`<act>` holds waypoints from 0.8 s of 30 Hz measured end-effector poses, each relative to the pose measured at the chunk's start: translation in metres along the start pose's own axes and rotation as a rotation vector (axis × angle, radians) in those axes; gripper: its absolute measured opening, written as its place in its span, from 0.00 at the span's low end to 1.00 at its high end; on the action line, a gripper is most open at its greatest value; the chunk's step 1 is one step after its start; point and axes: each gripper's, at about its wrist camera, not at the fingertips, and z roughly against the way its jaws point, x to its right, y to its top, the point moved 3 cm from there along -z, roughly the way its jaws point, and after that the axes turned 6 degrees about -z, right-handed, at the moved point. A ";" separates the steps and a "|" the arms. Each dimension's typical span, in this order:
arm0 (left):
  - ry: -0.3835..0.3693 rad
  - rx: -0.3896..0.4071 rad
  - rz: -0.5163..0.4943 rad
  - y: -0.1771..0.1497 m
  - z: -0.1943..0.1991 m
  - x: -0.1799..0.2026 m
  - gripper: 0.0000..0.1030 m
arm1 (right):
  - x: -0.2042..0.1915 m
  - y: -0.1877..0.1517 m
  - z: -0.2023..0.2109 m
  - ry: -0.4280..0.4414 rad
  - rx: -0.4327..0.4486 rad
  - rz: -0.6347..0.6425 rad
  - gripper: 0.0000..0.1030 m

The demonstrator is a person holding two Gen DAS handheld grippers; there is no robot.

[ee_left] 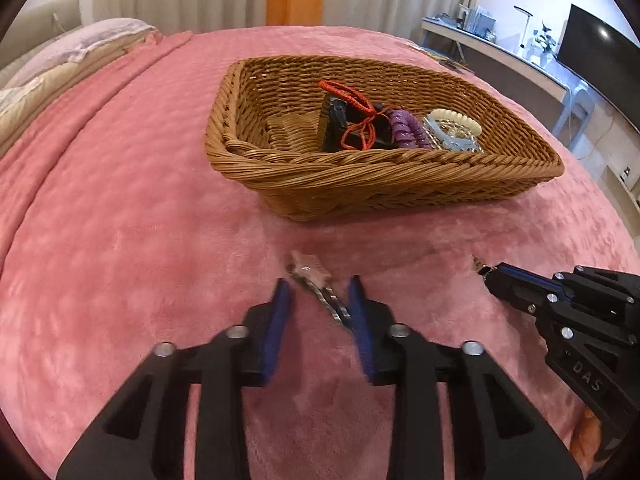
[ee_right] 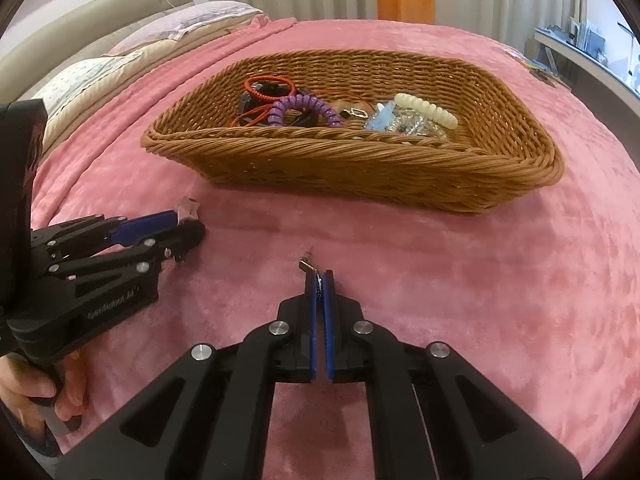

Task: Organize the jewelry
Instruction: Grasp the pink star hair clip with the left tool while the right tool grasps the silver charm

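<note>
While right gripper [ee_right: 319,280] pinches a small metal charm [ee_right: 307,266] off the pink blanket [ee_right: 440,300], left gripper [ee_left: 320,292] stands part-open astride a hair clip [ee_left: 310,274], unclamped. Ahead, wicker basket [ee_right: 360,168] already holds most pieces; these two remain.

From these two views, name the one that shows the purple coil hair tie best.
Right wrist view: the purple coil hair tie shows as a near-whole loop in the basket. In the left wrist view it appears as a shorter arc, partly hidden.

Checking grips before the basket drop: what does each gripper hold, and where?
Right gripper: shut on a small clip, at its near end. Left gripper: jaws around a hair clip, not yet gripping.
</note>
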 end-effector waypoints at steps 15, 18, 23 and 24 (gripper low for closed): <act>-0.028 0.079 0.007 -0.005 0.013 0.004 0.02 | 0.009 -0.003 0.015 0.083 0.055 -0.040 0.02; -0.034 0.093 0.012 -0.005 0.015 0.003 0.02 | 0.017 -0.002 0.020 0.119 0.071 -0.078 0.02; -0.043 0.100 0.016 -0.006 0.015 0.003 0.02 | 0.007 -0.002 0.015 0.099 0.042 -0.029 0.09; -0.044 0.102 0.015 -0.007 0.015 0.002 0.02 | 0.003 -0.002 0.014 0.087 0.039 -0.008 0.09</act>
